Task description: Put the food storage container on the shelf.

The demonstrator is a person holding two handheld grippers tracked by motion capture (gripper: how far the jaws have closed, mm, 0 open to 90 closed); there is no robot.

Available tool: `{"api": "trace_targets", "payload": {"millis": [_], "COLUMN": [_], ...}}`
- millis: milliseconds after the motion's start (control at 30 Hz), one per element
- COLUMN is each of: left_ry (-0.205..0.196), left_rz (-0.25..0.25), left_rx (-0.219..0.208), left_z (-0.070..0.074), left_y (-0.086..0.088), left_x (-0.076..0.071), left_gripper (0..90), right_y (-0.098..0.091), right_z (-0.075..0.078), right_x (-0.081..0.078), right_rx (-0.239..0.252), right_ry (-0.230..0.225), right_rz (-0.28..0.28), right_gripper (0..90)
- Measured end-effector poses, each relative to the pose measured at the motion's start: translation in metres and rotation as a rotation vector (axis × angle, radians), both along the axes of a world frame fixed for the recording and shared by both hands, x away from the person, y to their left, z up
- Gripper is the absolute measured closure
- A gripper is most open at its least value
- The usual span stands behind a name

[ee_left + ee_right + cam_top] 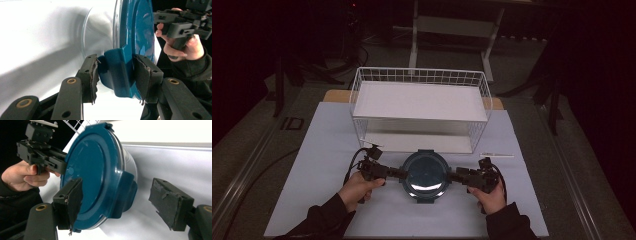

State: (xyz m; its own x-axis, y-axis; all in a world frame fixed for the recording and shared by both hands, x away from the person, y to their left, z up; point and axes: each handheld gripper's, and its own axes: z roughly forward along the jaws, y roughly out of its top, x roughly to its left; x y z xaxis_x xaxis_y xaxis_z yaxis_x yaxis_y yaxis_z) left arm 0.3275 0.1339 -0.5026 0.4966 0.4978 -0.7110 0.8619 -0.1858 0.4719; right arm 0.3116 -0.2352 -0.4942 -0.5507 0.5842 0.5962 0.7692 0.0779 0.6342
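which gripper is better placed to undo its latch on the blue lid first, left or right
Left, probably. The left gripper already has both pads against a latch tab of the blue lid. The right gripper straddles the opposite tab with one pad well clear, so it must close first.

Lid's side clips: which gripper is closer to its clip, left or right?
Left. The left gripper has its pads right against the near clip of the blue lid. The right gripper straddles the opposite clip, one pad well clear of it.

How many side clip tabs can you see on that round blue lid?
2: one latch tab between the left gripper's jaws, one tab between the right gripper's open jaws. Others may be hidden.
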Motion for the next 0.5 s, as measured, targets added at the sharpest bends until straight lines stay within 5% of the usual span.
{"api": "trace_targets", "payload": {"millis": [500], "left_ry": [-0.05], "left_rz": [-0.017], "left_rx": [0.002], "left_z": [0.0022], "left_y": [-0.0003], "left_x": [-0.0071], "left_gripper": [56.8], "right_y": [0.0023], "right_z": [-0.0096], "right_x": [0.0043], "right_rx": [0.013], "right_ry": [0.052], "right_rz": [0.077], "right_gripper": [49.6]}}
